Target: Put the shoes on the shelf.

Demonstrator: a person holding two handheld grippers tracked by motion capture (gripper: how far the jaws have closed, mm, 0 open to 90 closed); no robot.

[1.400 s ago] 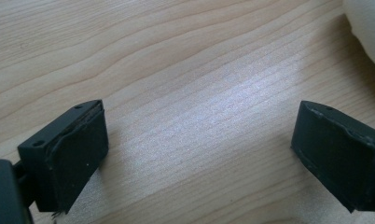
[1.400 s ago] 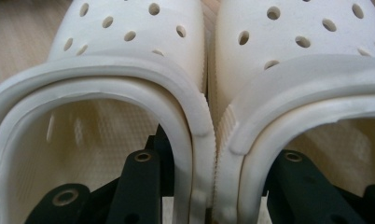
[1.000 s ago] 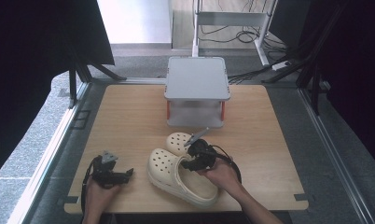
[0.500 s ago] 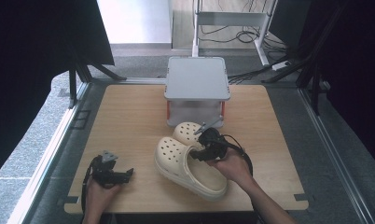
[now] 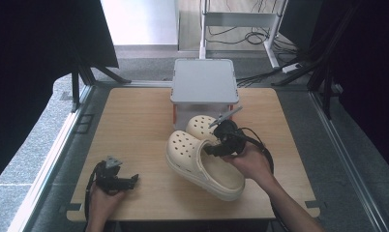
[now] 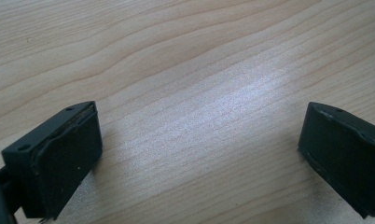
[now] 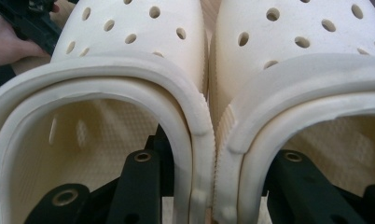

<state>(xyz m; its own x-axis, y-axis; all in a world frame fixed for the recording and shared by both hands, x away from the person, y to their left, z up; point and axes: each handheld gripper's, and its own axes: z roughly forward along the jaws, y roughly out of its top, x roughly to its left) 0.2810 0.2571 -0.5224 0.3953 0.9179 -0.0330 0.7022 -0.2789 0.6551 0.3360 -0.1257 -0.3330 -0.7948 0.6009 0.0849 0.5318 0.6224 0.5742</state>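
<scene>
Higher now: perforated cream foam clogs, pinched by right gripper.

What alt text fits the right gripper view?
Two cream clogs pressed side by side, the right gripper clamping their inner walls together, one black jaw inside each shoe. The other hand shows top left.

Light wooden table — a grey lidded box stands at its far edge.

A lab-like recording booth: black curtains flank the wooden table, with loose cables on the floor behind it.
</scene>
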